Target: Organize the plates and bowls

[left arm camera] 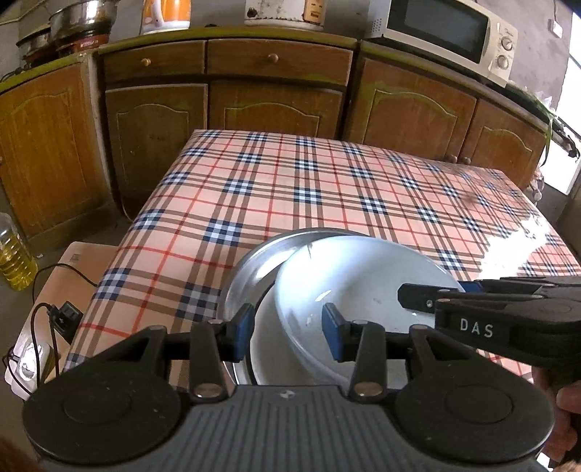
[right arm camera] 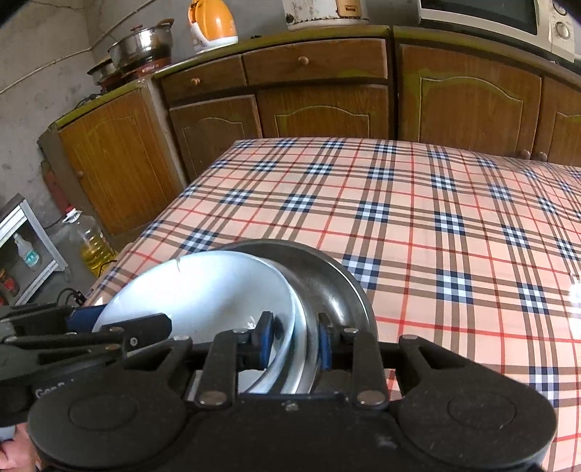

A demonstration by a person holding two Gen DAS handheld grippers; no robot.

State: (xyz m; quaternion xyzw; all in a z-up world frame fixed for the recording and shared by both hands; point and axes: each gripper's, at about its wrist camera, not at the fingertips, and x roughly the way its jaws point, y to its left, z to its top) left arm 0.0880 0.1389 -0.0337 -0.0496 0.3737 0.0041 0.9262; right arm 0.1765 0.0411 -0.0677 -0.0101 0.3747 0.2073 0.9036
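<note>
A white bowl [left arm camera: 348,276] sits tilted inside a shiny steel basin [left arm camera: 254,268] at the near edge of the plaid table [left arm camera: 290,188]. My left gripper [left arm camera: 287,328] is open, its blue pads either side of the bowl's near-left rim without clamping it. My right gripper [right arm camera: 294,343] has its blue pads closed around the right rims of the white bowl [right arm camera: 203,287] and the steel basin [right arm camera: 326,276]. The right gripper also shows in the left wrist view [left arm camera: 428,299], reaching over the bowl from the right. The left gripper shows in the right wrist view [right arm camera: 145,328].
Wooden cabinets [left arm camera: 276,98] stand behind the table, with a microwave [left arm camera: 446,32], an orange kettle [left arm camera: 165,14] and steel pots [left arm camera: 80,21] on top. An oil bottle [left arm camera: 14,254], cardboard and a power strip [left arm camera: 29,359] lie on the floor at left.
</note>
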